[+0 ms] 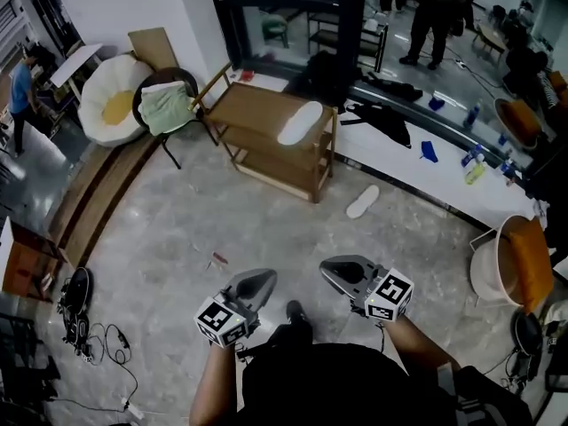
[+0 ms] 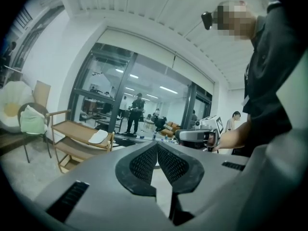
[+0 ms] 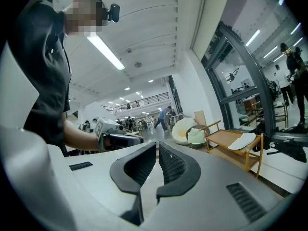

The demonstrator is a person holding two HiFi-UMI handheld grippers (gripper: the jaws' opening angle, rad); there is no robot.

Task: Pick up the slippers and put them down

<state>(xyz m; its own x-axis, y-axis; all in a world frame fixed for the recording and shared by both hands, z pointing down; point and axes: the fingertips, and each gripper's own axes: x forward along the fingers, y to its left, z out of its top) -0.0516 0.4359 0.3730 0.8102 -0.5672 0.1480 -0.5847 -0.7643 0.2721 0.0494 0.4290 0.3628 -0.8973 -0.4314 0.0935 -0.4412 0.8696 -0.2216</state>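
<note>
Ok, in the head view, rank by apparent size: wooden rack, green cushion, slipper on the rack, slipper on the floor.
1. wooden rack
2. green cushion
3. slipper on the rack
4. slipper on the floor, though viewing angle may explain that gap

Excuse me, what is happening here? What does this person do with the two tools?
A person holds a two-jaw gripper in each hand. The left gripper and the right gripper are both shut and hold nothing. One white slipper lies on top of the wooden shelf; a second slipper lies on the floor beside the shelf. Both grippers are well short of the slippers, so no pick-up has started yet.
</note>
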